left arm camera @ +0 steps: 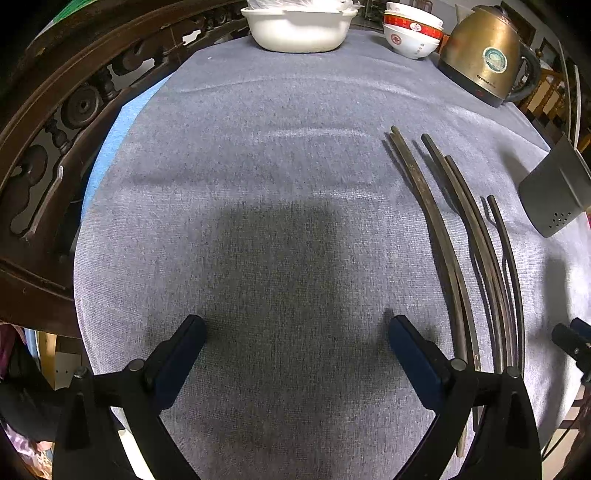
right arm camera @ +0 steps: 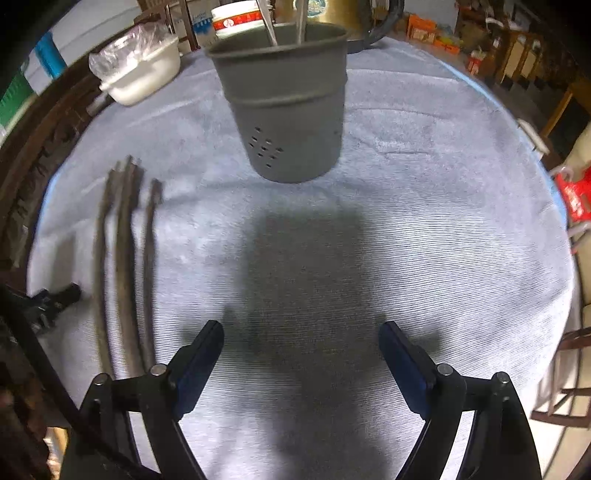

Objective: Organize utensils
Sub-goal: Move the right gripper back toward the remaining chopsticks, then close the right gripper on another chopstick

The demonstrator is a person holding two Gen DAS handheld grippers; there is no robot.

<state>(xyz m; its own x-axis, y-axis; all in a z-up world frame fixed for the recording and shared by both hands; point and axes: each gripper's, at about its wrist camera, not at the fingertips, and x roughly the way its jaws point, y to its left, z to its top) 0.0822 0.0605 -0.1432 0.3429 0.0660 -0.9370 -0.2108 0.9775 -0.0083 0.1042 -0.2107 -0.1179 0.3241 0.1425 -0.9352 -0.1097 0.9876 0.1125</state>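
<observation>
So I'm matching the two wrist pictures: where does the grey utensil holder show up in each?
Left wrist view: grey utensil holder at the right edge, partly cut off.
Right wrist view: the holder stands upper centre, whole.
Shared landmark: the dark chopsticks, lying left of the holder in both.

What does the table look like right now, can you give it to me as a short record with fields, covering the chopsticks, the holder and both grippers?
surface: round table under a grey cloth
chopsticks: dark chopsticks lying loose and roughly parallel on the cloth
holder: grey perforated utensil holder upright, two pale sticks already in it
left gripper: left gripper open, nothing between its jaws, chopsticks to its right
right gripper: right gripper open, empty, holder ahead
background: white basin, stacked bowls, brass kettle
</observation>
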